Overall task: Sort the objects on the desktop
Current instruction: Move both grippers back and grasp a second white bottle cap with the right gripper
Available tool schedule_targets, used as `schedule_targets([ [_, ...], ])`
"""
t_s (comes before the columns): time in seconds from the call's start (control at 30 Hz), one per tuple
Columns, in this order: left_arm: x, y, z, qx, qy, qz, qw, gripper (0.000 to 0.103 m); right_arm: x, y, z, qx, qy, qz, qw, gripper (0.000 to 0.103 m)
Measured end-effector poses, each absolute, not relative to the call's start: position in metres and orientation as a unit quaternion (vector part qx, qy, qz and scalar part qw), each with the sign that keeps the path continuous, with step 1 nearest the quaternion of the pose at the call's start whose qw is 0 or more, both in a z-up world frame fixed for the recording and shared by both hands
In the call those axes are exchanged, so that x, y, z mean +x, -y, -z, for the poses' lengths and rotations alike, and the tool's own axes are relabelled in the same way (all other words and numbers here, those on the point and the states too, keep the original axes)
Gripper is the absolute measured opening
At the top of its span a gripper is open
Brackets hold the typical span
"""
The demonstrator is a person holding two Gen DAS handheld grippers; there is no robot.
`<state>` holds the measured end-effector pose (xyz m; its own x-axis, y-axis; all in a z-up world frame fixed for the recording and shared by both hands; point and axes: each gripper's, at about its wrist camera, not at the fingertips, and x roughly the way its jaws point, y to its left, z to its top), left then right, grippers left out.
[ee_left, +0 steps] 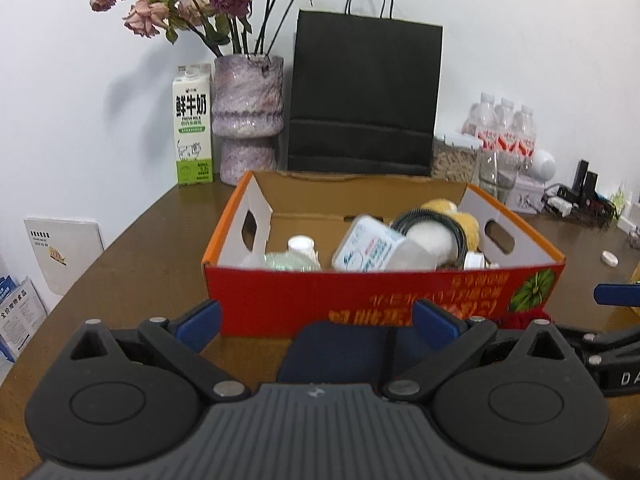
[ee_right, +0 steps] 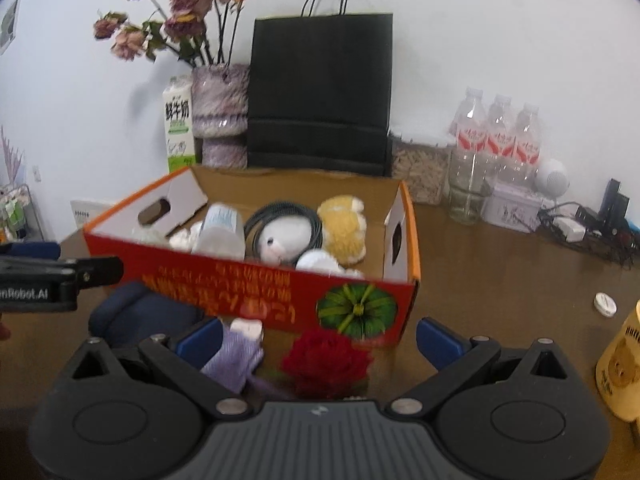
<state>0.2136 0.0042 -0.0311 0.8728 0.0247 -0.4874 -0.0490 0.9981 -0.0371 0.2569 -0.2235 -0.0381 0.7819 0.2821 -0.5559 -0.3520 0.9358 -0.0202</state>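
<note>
Both the left gripper point(ee_left: 318, 322) and right gripper point(ee_right: 319, 338) were held spread wide, empty, before the red cardboard box point(ee_right: 280, 296). A red knitted flower point(ee_right: 326, 362) and purple sock point(ee_right: 236, 358) were left on the brown worktop point(ee_right: 500, 264).

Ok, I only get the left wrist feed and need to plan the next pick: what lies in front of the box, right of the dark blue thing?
Observer: A red knitted flower lies on the table before the box, between the fingers of the open right claw.
Operator: Anything beside it?
Observer: A purple knitted piece with a white end, on its left.
Operator: Further right?
Observer: A yellow cup with a bear print stands at the view's right edge.
</note>
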Motion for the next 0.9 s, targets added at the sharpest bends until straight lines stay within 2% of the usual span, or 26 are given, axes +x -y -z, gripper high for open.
schedule_targets([
  [0.4, 0.198, 0.001, 0.042, -0.005, -0.252, -0.022, 0.967, 0.103, 0.242, 0.239, 0.061, -0.074, -0.312, -0.155, 0.934, 0.103],
  [0.6, 0.199, 0.001, 0.044, -0.006, -0.257, -0.023, 0.966, 0.103, 0.248, 0.247, 0.068, -0.064, -0.331, -0.148, 0.93, 0.094],
  [0.67, 0.199, 0.0, 0.044, -0.007, -0.258, -0.023, 0.966, 0.103, 0.251, 0.248, 0.07, -0.058, -0.336, -0.147, 0.929, 0.088],
  [0.7, 0.199, 0.0, 0.044, -0.007, -0.258, -0.023, 0.966, 0.103, 0.252, 0.249, 0.071, -0.054, -0.339, -0.147, 0.928, 0.081],
  [0.77, 0.199, 0.0, 0.044, -0.008, -0.258, -0.023, 0.966, 0.103, 0.255, 0.251, 0.074, -0.047, -0.348, -0.15, 0.924, 0.065],
  [0.83, 0.199, 0.0, 0.044, -0.007, -0.258, -0.022, 0.966, 0.103, 0.254, 0.253, 0.073, -0.042, -0.343, -0.159, 0.925, 0.039],
  [0.9, 0.199, 0.0, 0.044, -0.007, -0.257, -0.023, 0.966, 0.103, 0.251, 0.255, 0.072, -0.033, -0.335, -0.169, 0.926, 0.039],
])
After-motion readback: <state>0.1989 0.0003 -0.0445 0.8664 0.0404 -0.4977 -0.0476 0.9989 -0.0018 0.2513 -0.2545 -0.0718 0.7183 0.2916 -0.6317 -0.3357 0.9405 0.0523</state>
